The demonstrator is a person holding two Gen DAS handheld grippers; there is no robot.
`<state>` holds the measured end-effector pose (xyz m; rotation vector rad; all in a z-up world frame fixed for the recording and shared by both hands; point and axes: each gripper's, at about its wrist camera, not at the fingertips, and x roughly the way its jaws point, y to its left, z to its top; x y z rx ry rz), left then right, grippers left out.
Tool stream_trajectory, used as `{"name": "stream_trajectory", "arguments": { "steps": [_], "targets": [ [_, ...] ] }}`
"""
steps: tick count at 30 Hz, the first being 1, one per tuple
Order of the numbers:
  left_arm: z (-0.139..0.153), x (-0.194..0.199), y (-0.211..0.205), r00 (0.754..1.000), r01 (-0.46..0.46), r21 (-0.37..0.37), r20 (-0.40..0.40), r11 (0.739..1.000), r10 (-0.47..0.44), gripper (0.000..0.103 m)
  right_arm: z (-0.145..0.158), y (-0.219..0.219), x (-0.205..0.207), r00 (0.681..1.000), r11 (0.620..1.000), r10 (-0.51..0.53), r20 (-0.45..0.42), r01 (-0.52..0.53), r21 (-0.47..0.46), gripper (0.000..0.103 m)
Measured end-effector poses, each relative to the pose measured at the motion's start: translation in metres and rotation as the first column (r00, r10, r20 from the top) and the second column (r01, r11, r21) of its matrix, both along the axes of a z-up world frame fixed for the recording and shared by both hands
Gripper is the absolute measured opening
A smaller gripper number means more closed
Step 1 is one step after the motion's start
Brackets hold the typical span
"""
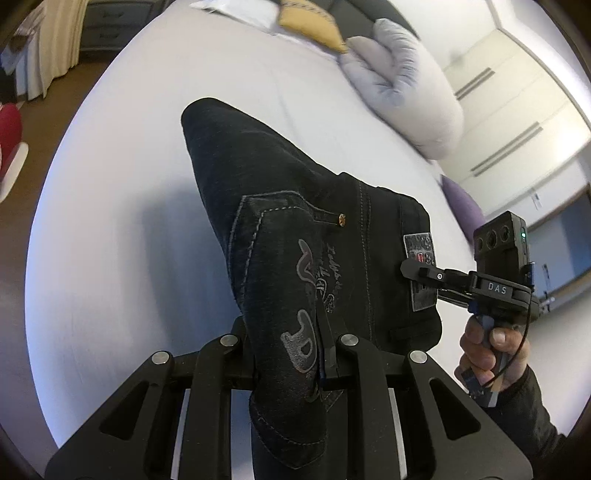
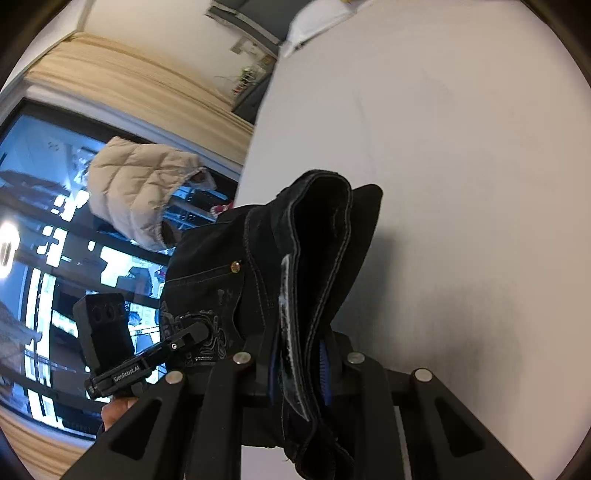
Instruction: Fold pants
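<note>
Black denim pants (image 1: 295, 229) with an embroidered back pocket and a grey waist patch hang lifted above the white bed (image 1: 129, 221). My left gripper (image 1: 291, 354) is shut on the pocket side of the waistband. My right gripper (image 1: 413, 271) is shut on the waistband at the patch, seen from the side with the hand below it. In the right wrist view the right gripper (image 2: 295, 369) clamps the folded waistband of the pants (image 2: 258, 266), and the left gripper (image 2: 192, 332) bites the pocket edge to the left.
A pale bundled duvet (image 1: 402, 88), a yellow cushion (image 1: 314, 26) and a purple pillow (image 1: 461, 206) lie at the bed's far right. White wardrobe doors (image 1: 517, 110) stand beyond. A beige quilted jacket (image 2: 140, 184) hangs before a dark window (image 2: 44, 221).
</note>
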<state>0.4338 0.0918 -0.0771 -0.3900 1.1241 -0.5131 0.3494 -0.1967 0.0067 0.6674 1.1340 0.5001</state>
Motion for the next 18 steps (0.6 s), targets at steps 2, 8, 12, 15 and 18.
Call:
{"name": "stream_trajectory", "arguments": {
  "steps": [2, 8, 12, 15, 18],
  "targets": [
    [-0.025, 0.013, 0.010, 0.999, -0.010, 0.015, -0.038, 1.000, 0.010, 0.019, -0.023, 0.001, 0.014, 0.999, 0.999, -0.025, -0.049, 0.024, -0.026, 0.020],
    [-0.065, 0.010, 0.040, 0.996, -0.066, 0.096, -0.061, 0.993, 0.072, 0.048, -0.065, -0.013, 0.007, 0.989, 0.994, -0.111, -0.101, 0.112, 0.011, 0.038],
    [-0.031, -0.014, 0.045, 0.990, -0.137, 0.265, 0.073, 0.954, 0.122, 0.077, -0.034, -0.008, -0.013, 0.991, 0.981, -0.136, -0.017, 0.133, -0.145, 0.064],
    [0.014, -0.051, 0.027, 0.967, -0.194, 0.337, 0.224, 0.921, 0.121, 0.094, 0.005, -0.001, -0.038, 0.985, 0.958, -0.131, 0.108, 0.154, -0.240, 0.065],
    [0.055, -0.081, 0.010, 0.926, -0.242, 0.362, 0.364, 0.900, 0.102, 0.099, 0.045, 0.009, -0.064, 0.966, 0.938, -0.129, 0.224, 0.193, -0.290, 0.070]
  ]
}}
